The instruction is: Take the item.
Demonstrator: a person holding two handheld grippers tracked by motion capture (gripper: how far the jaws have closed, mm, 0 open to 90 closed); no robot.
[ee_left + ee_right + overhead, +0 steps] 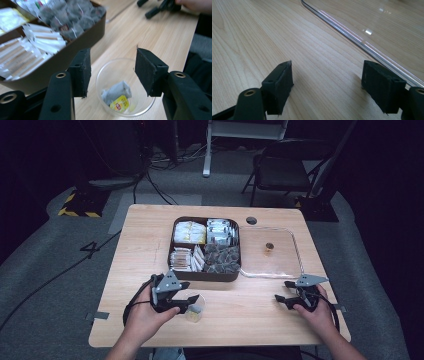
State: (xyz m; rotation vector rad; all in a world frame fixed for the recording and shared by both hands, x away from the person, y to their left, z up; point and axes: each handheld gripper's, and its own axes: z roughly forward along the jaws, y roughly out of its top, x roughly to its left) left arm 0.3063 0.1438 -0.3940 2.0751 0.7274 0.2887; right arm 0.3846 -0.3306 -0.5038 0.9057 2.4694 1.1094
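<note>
High view: left gripper (192, 301) open over cup (194, 309).

Cup (125, 87): rim at 6 o'clock cut by frame edge. Tea bag (117, 96): label print too small to read. Box (82, 42) sachets blurred.

From my remote seat, the one sign I can read is a large "4" (91, 249) marked in black on the grey floor left of the desk. The tea bag's yellow tag (119, 104) in the clear cup (125, 87) bears a red logo, too blurred to read.
</note>
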